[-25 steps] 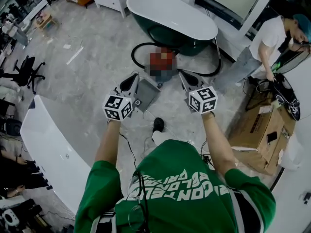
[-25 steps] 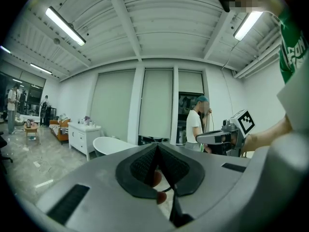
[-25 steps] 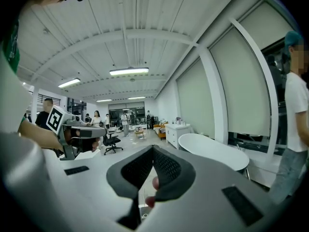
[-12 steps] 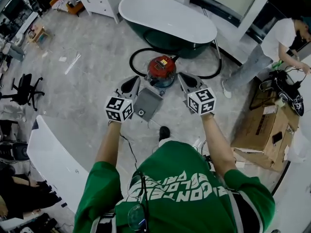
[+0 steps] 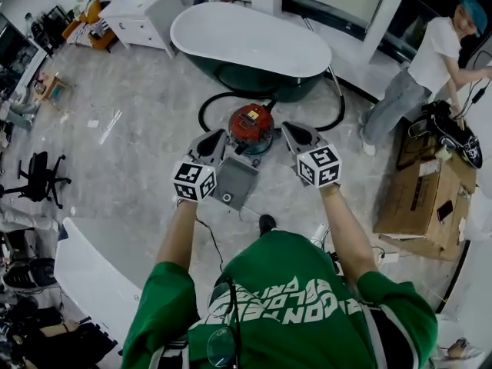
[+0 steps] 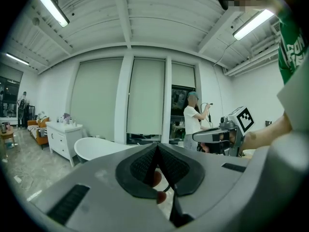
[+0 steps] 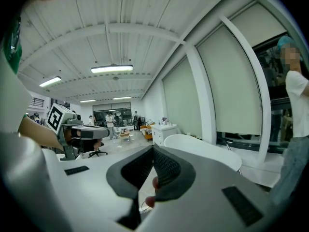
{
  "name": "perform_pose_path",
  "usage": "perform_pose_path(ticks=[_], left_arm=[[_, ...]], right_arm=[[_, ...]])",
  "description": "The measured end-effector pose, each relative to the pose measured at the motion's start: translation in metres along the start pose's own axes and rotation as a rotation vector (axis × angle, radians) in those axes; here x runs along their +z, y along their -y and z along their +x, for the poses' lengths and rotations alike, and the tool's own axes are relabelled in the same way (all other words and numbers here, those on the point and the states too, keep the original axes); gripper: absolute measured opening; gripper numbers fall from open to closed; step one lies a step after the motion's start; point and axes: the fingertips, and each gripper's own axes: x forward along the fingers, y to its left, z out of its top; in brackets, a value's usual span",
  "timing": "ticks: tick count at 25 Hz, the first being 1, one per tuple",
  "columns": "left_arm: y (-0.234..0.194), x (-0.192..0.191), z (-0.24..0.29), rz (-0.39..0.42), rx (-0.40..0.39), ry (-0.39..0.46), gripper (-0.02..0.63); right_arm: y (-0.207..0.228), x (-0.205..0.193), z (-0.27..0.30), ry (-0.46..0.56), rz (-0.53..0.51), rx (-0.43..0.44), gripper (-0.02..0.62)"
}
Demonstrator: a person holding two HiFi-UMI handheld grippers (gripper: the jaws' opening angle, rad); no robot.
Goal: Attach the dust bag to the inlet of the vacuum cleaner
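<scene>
1. The left gripper (image 5: 211,137) and the right gripper (image 5: 292,129) are held out above the grey floor (image 5: 146,129). Each one's jaws are pressed together with nothing between them.
2. The grey dust bag (image 5: 234,181) is seen lying flat on the floor below and between the two grippers. It lies just beside the red vacuum cleaner (image 5: 251,121), on the person's side.
3. A black hose (image 5: 201,112) is looped behind the vacuum cleaner, in front of a white bathtub (image 5: 250,37).
4. A person in a white shirt (image 5: 434,52) is pictured at the right, by a cardboard box (image 5: 415,198).

vacuum cleaner (image 5: 251,124) 1 | dust bag (image 5: 234,181) 1 | bathtub (image 5: 246,41) 1
</scene>
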Motion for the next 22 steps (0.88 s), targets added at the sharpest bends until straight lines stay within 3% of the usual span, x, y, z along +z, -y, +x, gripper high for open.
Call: perform_pose_path(ticks=[12,22], left_arm=[[0.004,-0.005,0.010,-0.028,-0.057,0.015,-0.003],[-0.034,-0.009,-0.015,-0.037,-0.141,0.017,-0.003]], right_arm=[[-0.008,-0.004,-0.004,-0.047,-0.019,-0.029,0.008],[-0.051,0.000,0.017,-0.062,-0.010,-0.105,0.008]])
